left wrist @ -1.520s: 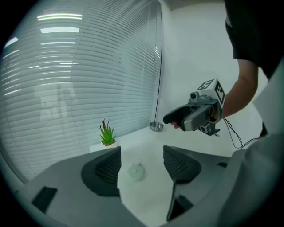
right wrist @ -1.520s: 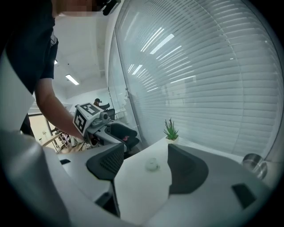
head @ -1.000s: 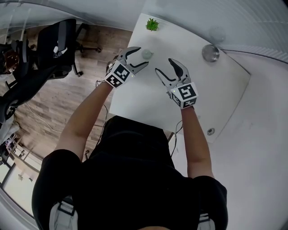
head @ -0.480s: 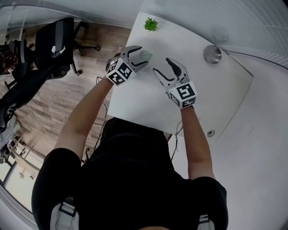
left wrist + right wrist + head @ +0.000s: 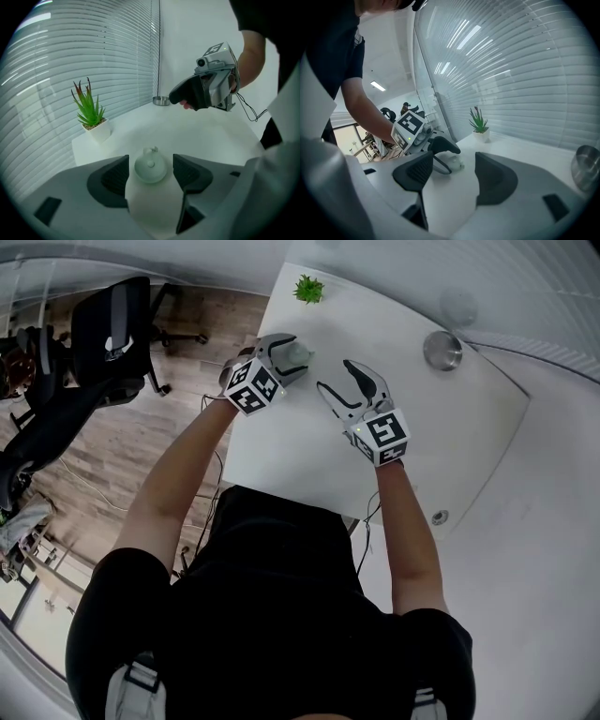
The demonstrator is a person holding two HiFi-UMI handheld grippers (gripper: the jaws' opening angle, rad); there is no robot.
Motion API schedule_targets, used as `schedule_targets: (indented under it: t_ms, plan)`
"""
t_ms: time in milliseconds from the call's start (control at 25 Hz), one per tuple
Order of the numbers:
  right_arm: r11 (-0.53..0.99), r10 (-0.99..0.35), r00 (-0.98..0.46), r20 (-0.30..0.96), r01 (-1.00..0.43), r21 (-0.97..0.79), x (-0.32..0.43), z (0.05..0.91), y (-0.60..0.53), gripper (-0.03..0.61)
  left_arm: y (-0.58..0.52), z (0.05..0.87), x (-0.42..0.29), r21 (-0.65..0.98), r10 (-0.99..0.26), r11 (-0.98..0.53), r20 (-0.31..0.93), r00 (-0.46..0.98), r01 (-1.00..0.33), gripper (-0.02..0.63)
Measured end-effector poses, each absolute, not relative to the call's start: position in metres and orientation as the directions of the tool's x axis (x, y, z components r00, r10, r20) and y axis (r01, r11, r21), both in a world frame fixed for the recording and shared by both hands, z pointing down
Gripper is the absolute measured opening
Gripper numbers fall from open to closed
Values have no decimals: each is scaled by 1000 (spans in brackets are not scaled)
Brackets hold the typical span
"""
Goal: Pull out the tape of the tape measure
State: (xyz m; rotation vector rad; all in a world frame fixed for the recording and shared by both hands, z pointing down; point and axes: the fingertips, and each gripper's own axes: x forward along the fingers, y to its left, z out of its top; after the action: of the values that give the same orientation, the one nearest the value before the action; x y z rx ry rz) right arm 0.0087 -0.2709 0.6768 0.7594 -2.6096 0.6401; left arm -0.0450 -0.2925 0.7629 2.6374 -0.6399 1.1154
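Note:
The tape measure [image 5: 300, 352] is a small round pale case lying flat on the white table [image 5: 441, 446], near its left edge. In the left gripper view the tape measure [image 5: 150, 165] sits between the two dark pads, with a small gap on each side. My left gripper [image 5: 294, 354] is open and straddles it, pointing steeply down. My right gripper [image 5: 336, 377] hovers open a short way to the right, with nothing between its fingers. From the right gripper view, the tape measure [image 5: 454, 162] shows just below the left gripper's upper finger [image 5: 443, 144].
A small potted plant [image 5: 307, 289] stands at the table's far corner. A metal bowl [image 5: 441, 351] sits at the far right by the blinds. Office chairs [image 5: 112, 334] stand on the wooden floor to the left of the table's edge.
My left gripper has come down and forward, so its open jaws now stand on either side of the tape measure. The right gripper has barely moved.

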Motion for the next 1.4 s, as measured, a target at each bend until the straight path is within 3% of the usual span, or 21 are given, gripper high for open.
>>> schedule_targets:
  t_ms: [760,1400]
  plan:
    - [747,-427,-790,439,-583,-321,17,675,-268,256,-286,766,-42,70,-259,-889,739,622,-453,229]
    - [762,-446,-789,421,-582,-283,18,638,-239,201,-243,672,-20,73,-200,-937,689,697,-341,227]
